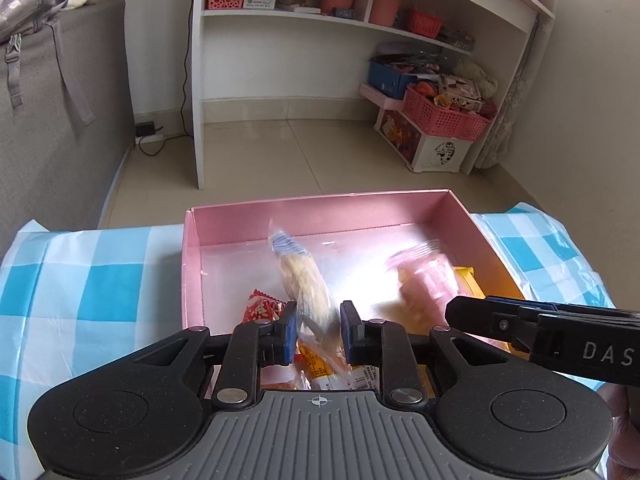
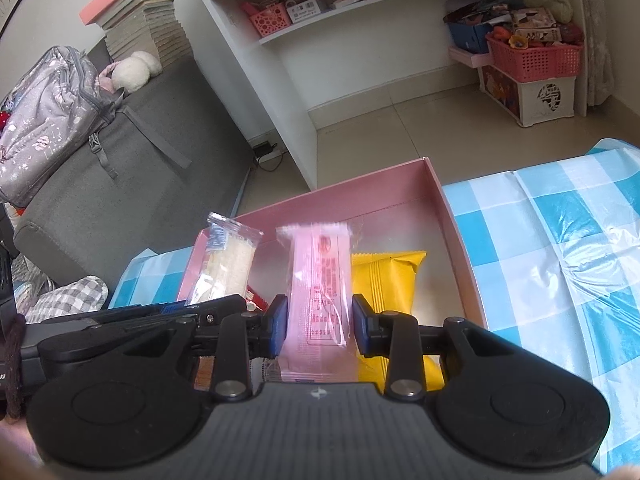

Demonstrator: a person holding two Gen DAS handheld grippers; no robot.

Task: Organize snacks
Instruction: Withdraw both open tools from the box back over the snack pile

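Wide room first: pale tiled floor point(image 1: 304, 152) running back to a white shelf unit point(image 1: 280, 60) crammed with pink pots, small baskets and boxes, and to its right a pink lattice basket point(image 1: 444, 116) stacked on a white storage crate. On the left, a long grey sofa point(image 2: 132, 184) carries a silver backpack point(image 2: 48, 120), a white plush toy and, behind it, a tall stack of books point(image 2: 140, 20). Down in front, the desk wears a blue-and-white checked cloth point(image 2: 560, 264), glossy and creased, and sitting on it is the open pink box point(image 1: 192, 264), its inside throwing back a hard glare. In the box lies a yellow snack bag point(image 2: 394, 280) toward the right wall and a small red packet point(image 1: 262, 306) near the left wall, with more wrappers under the fingers that I can't make out. And both tools are busy over the box: the left hand-held gripper point(image 1: 318, 328) is clamped on a clear-wrapped pale cracker pack point(image 1: 304, 280), which stands tilted up out of the jaws, while the right hand-held gripper point(image 2: 320, 326) pinches a pink wafer pack point(image 2: 320, 276) held upright between its blue pads point(image 2: 278, 324). The two tools sit side by side, nearly touching.
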